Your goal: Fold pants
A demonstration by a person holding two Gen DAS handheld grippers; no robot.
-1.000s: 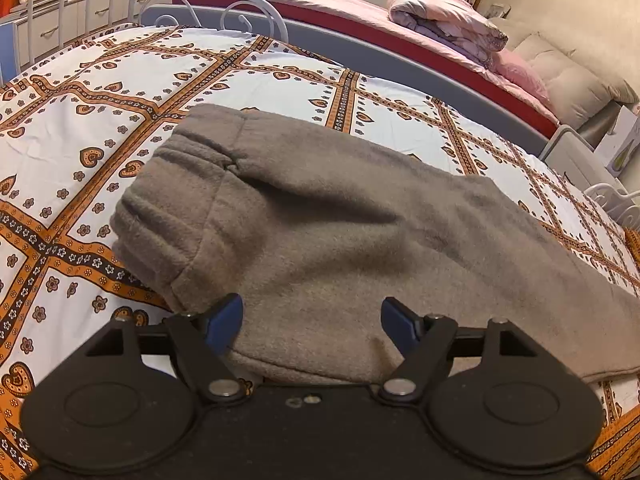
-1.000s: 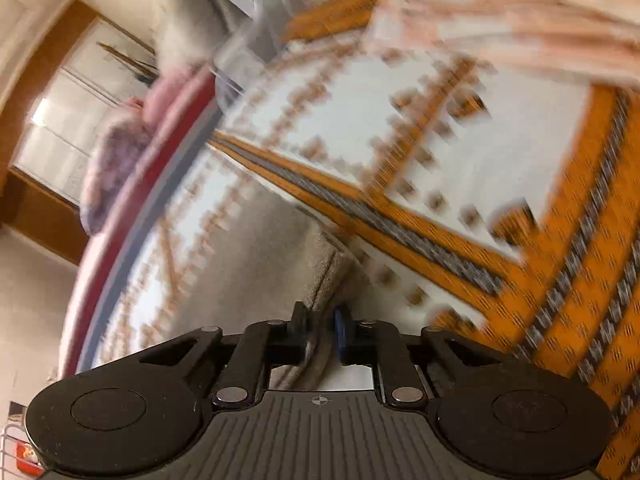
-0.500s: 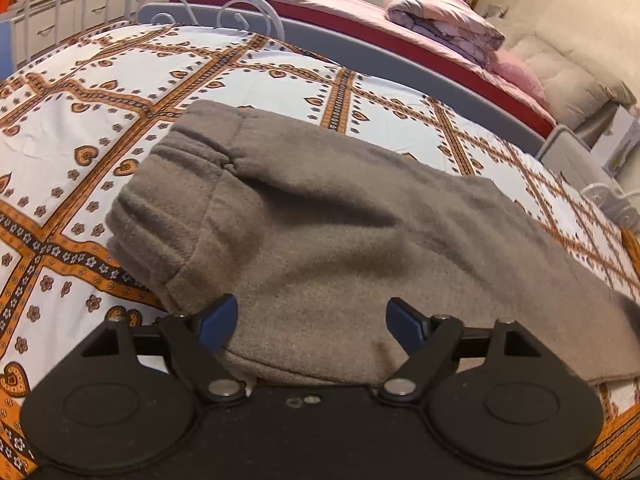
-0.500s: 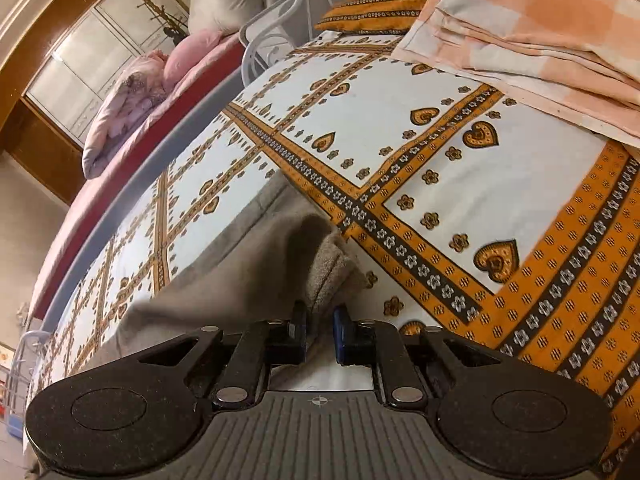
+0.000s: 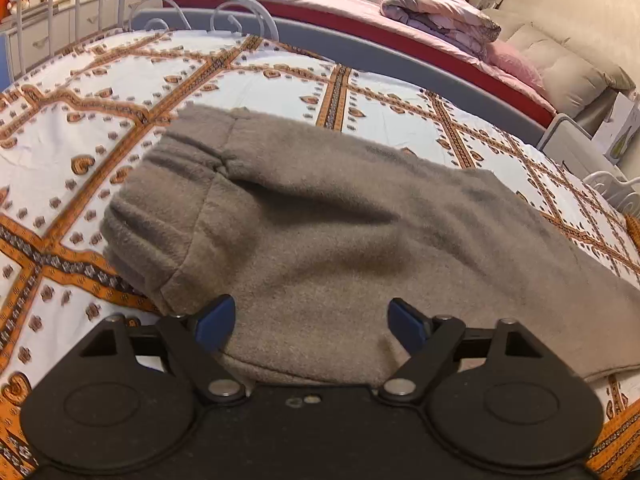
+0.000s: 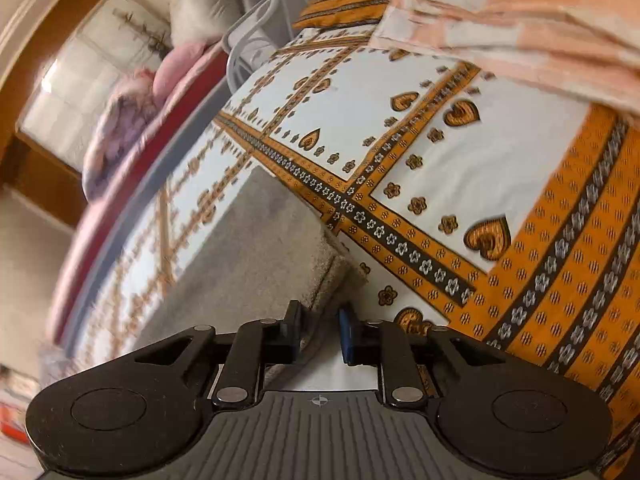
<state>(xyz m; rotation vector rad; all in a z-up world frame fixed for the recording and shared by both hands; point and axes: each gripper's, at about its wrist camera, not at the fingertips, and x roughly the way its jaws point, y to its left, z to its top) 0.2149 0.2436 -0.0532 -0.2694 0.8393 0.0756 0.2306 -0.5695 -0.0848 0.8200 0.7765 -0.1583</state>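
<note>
Lengthwise-folded pants [image 5: 320, 232] on bed [image 5: 80, 152]: left gripper [image 5: 310, 318] wide open, empty; right gripper [image 6: 320, 330] slightly parted at hem; next, regrasp for cross-fold.

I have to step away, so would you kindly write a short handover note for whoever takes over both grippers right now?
Left hand-held gripper: wide open, at the near edge of the grey pants by the waistband end, holding nothing.
Right hand-held gripper: only slightly parted at the leg cuff; the cuff edge lies between the fingers, but whether they pinch it is unclear.
Pants lie lengthwise on the patterned bedsheet, apparently with one leg already laid over the other. A peach checked cloth sits beyond the cuff.
Left to do: grip both ends and fold the length over, probably cuff towards waistband.
</note>
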